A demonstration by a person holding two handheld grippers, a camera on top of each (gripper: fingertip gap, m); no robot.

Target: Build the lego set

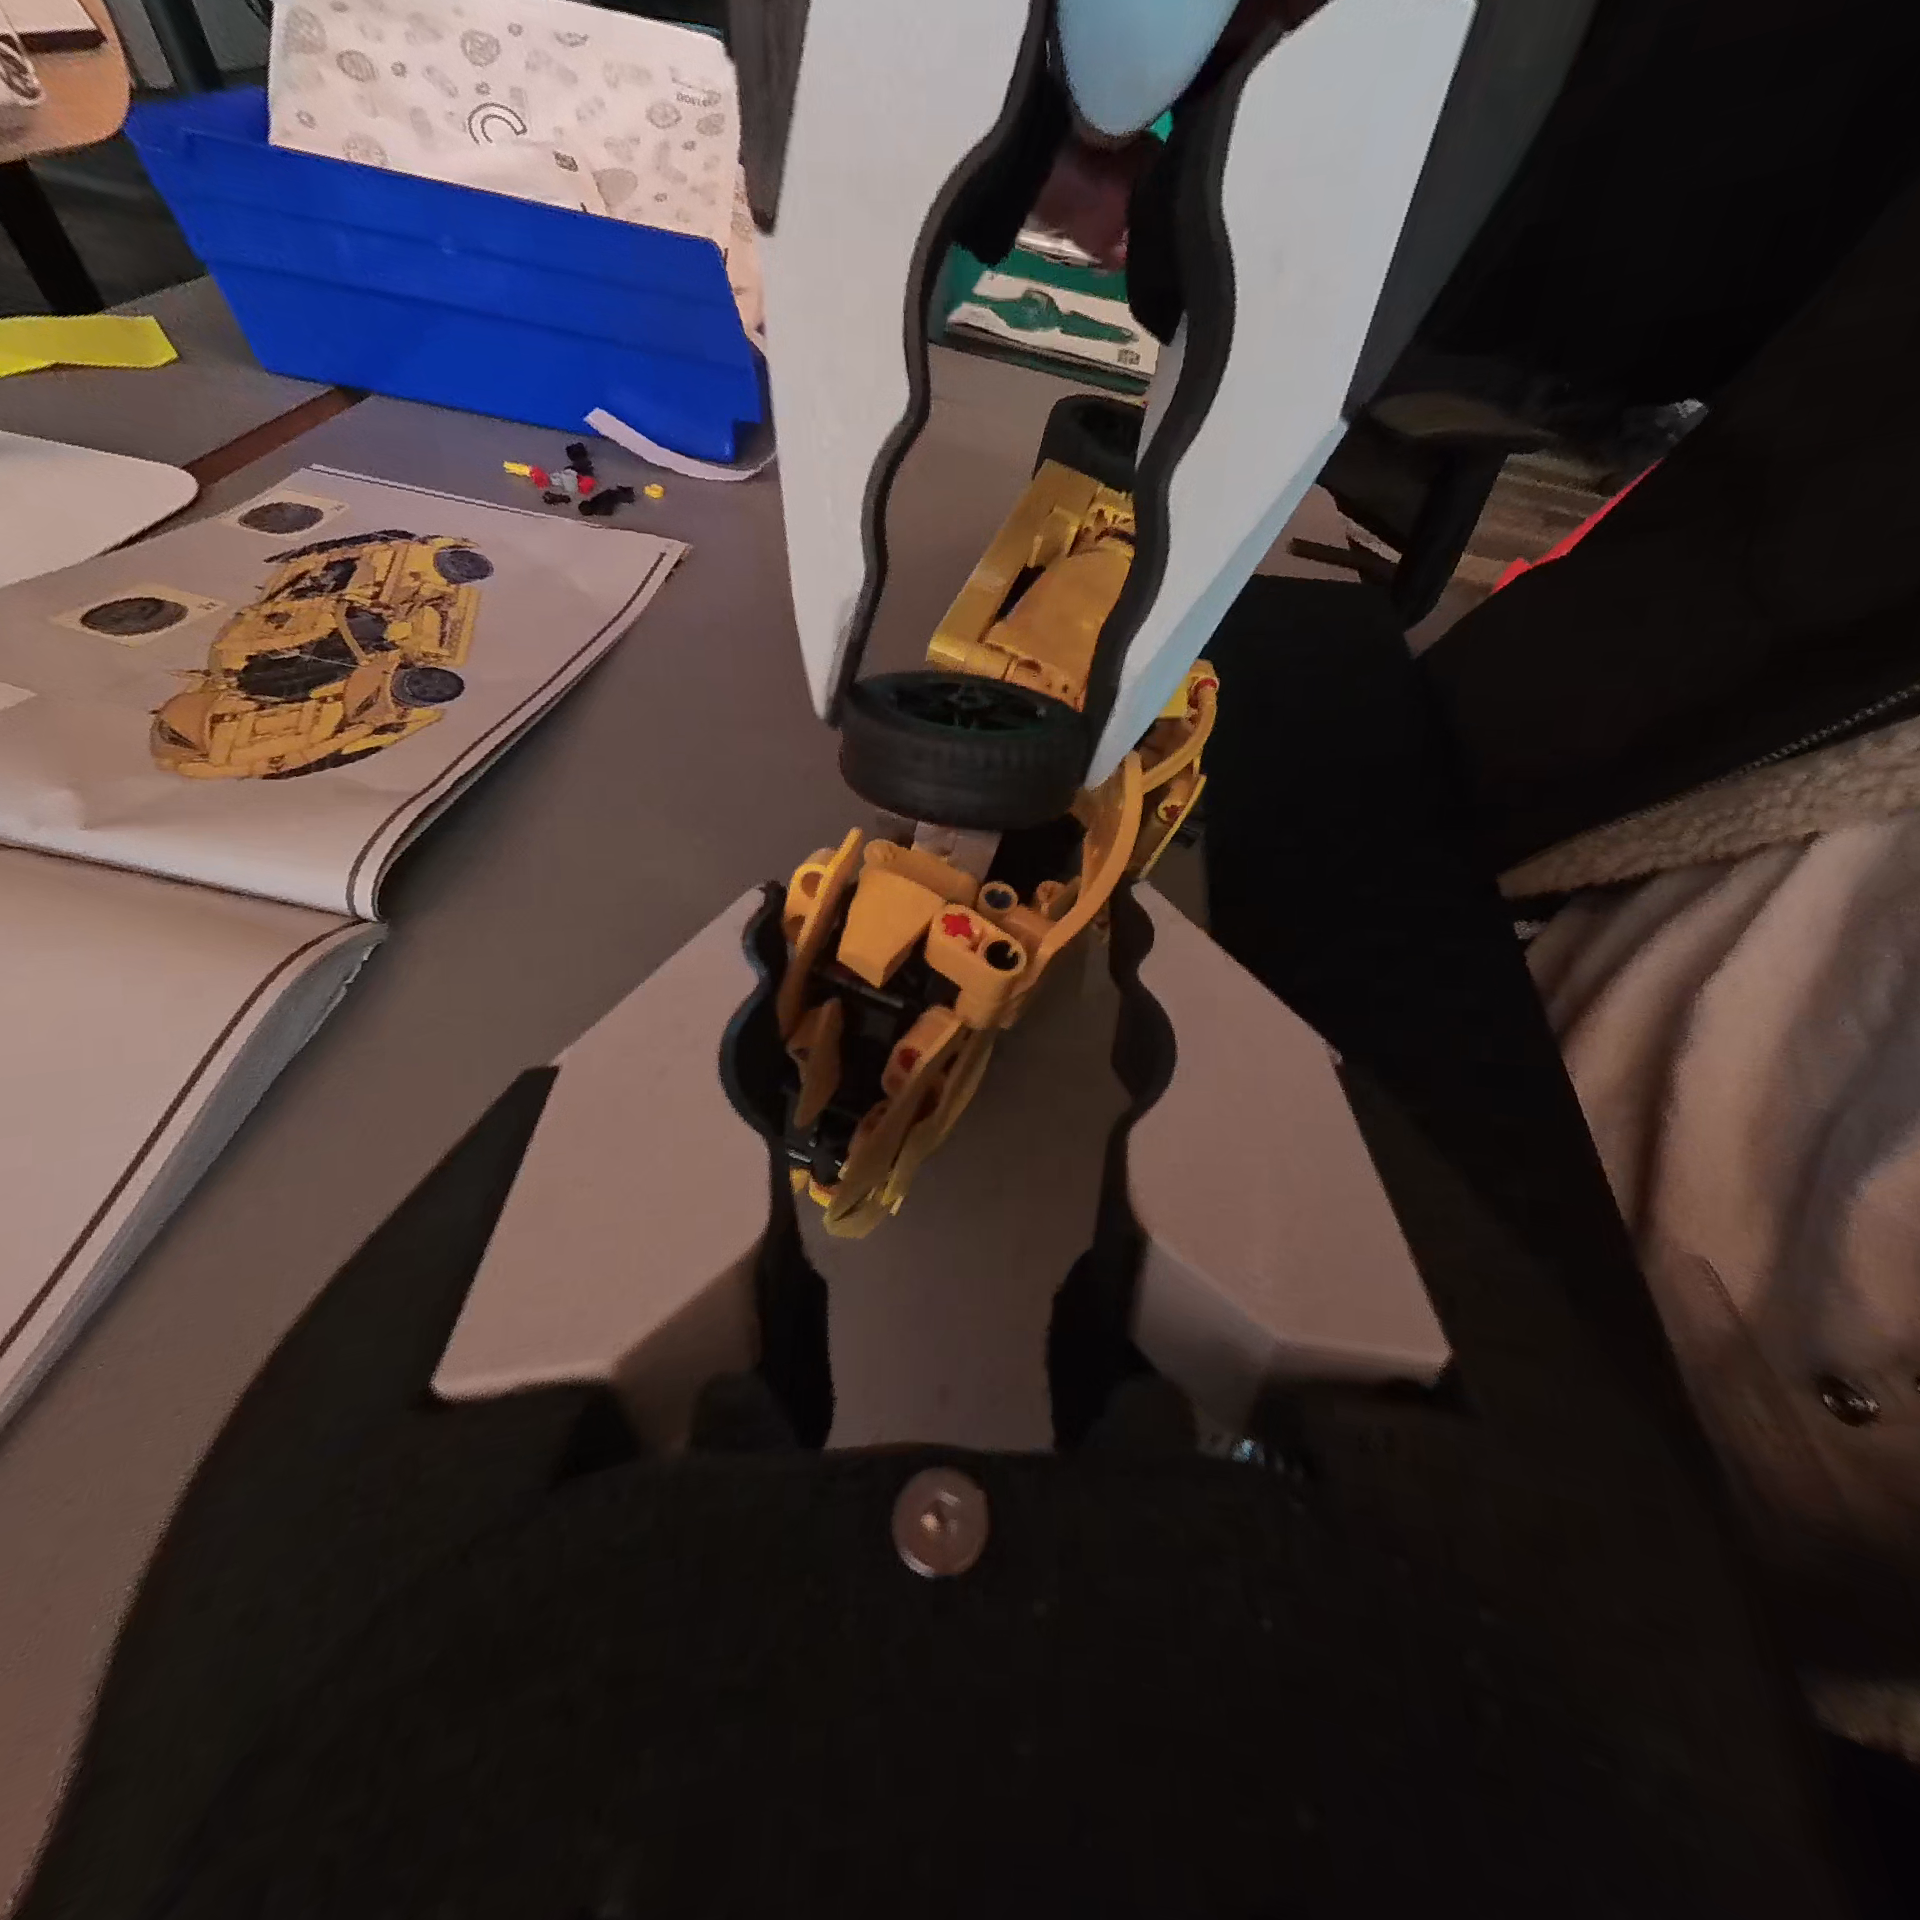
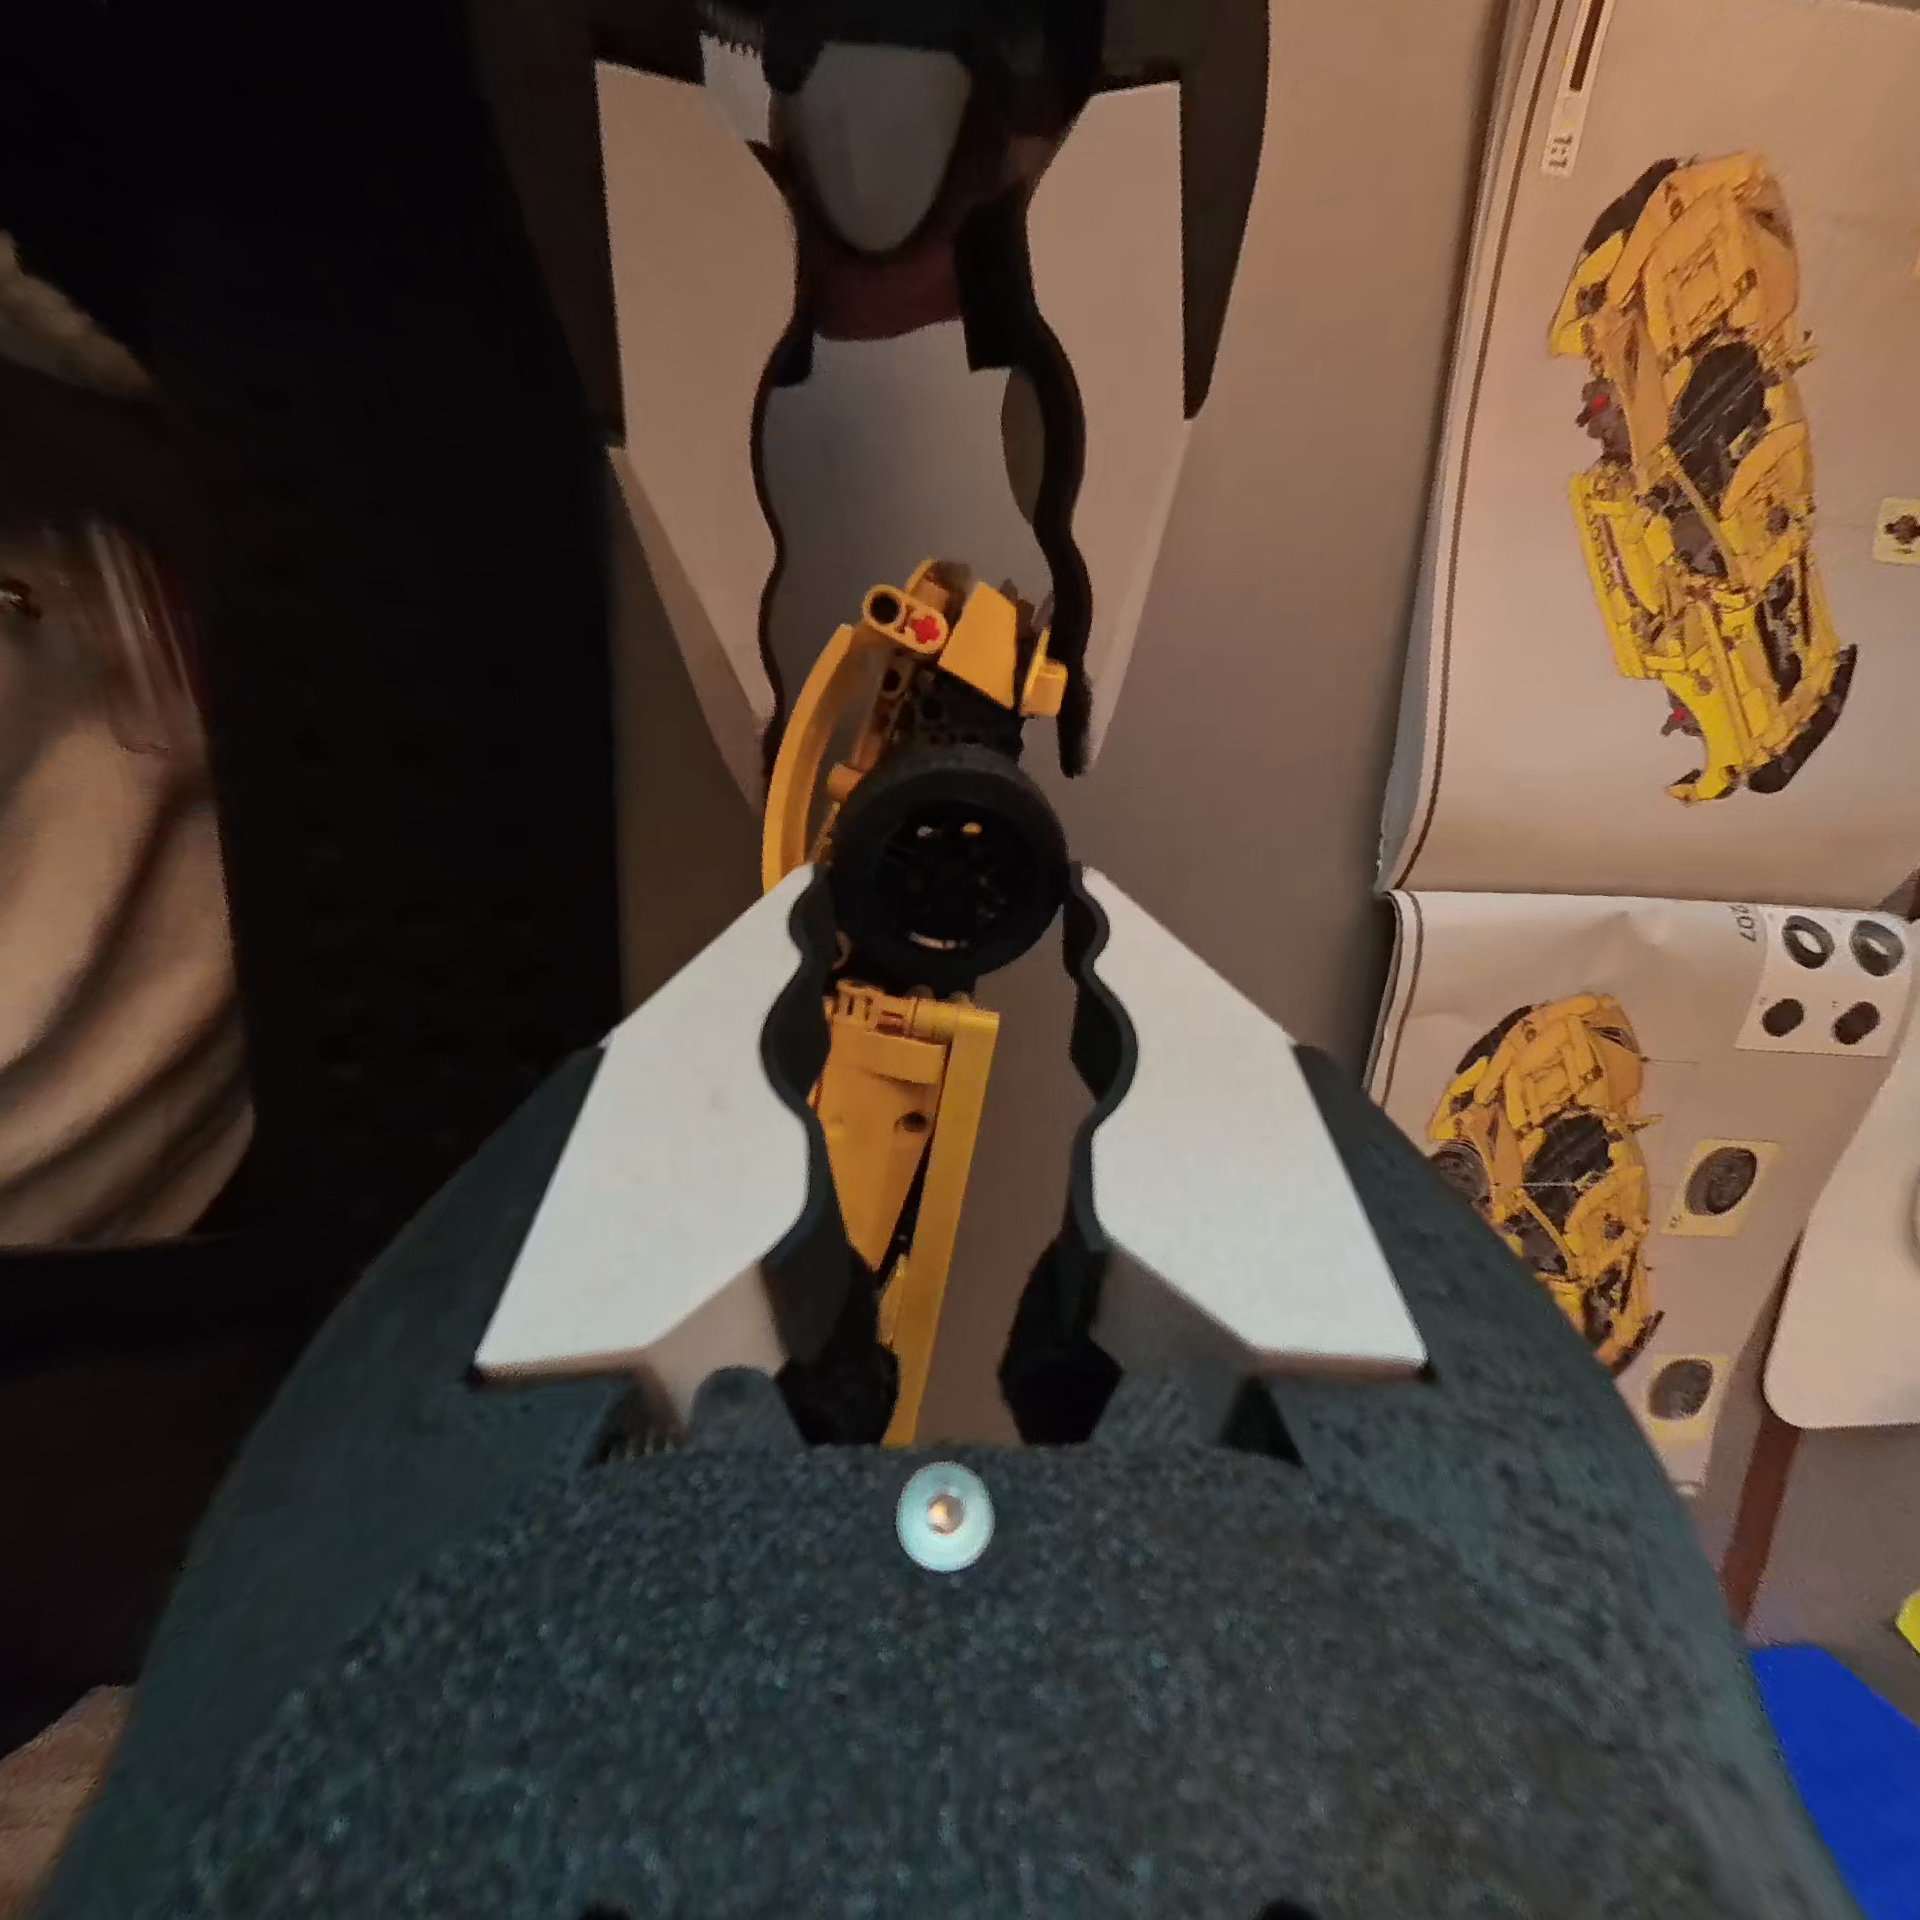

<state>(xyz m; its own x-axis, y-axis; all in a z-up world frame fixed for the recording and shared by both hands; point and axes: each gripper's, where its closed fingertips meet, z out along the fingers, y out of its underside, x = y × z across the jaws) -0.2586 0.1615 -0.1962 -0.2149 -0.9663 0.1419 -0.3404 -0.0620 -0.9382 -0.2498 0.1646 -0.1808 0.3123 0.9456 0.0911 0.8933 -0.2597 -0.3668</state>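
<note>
Between right gripper [image 2: 940,914] fingertips, black wheel [image 2: 948,873] against yellow car [image 1: 935,997].

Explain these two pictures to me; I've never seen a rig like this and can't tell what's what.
Each picture comes from a camera mounted on a hand-held gripper, looking along its two pale fingers.

The left one's view shows the left gripper low down around the nose of a yellow toy car; whether it is clamped is unclear. The right gripper comes in from above.

The right gripper's own view shows it pinching a black wheel at the car's side.

On the grey table lie an open instruction booklet, a few loose small pieces and a blue bin.
</note>
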